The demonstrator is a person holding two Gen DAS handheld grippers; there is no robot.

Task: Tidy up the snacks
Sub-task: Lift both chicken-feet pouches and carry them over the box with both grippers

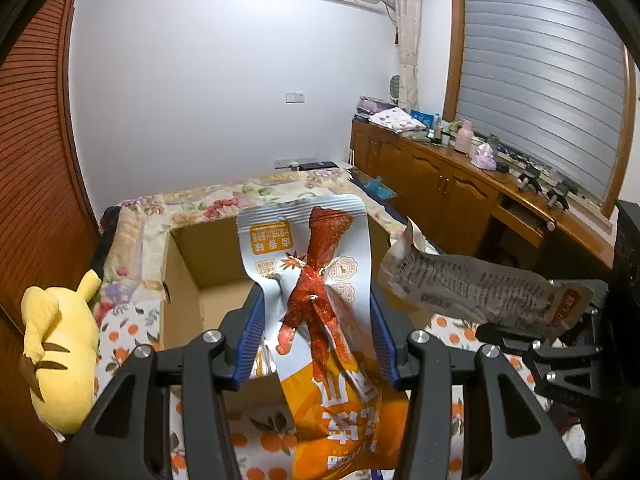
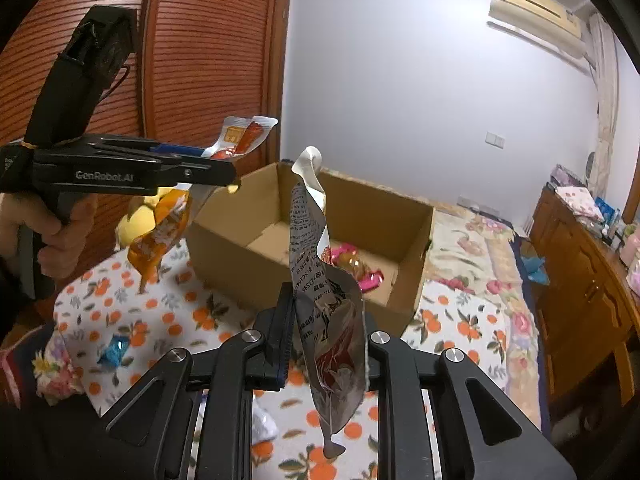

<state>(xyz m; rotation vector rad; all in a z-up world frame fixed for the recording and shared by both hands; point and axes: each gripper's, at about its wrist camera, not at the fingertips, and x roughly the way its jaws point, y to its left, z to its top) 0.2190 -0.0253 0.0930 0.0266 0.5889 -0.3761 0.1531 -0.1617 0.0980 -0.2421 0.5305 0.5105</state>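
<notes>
A bed (image 2: 132, 312) carries an open cardboard box (image 2: 416, 216) with pink wrappers (image 2: 368, 278) inside. Above it, the left claw (image 1: 316, 300) grips an orange snack packet (image 1: 320, 280), and the right claw (image 2: 326, 320) is clamped on a silver packet (image 2: 320, 280).

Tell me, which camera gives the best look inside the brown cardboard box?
The right wrist view: it looks down into the brown cardboard box, showing pink and gold wrapped snacks on its floor. The left wrist view shows only the box's left wall and floor; a held packet hides the rest.
</notes>
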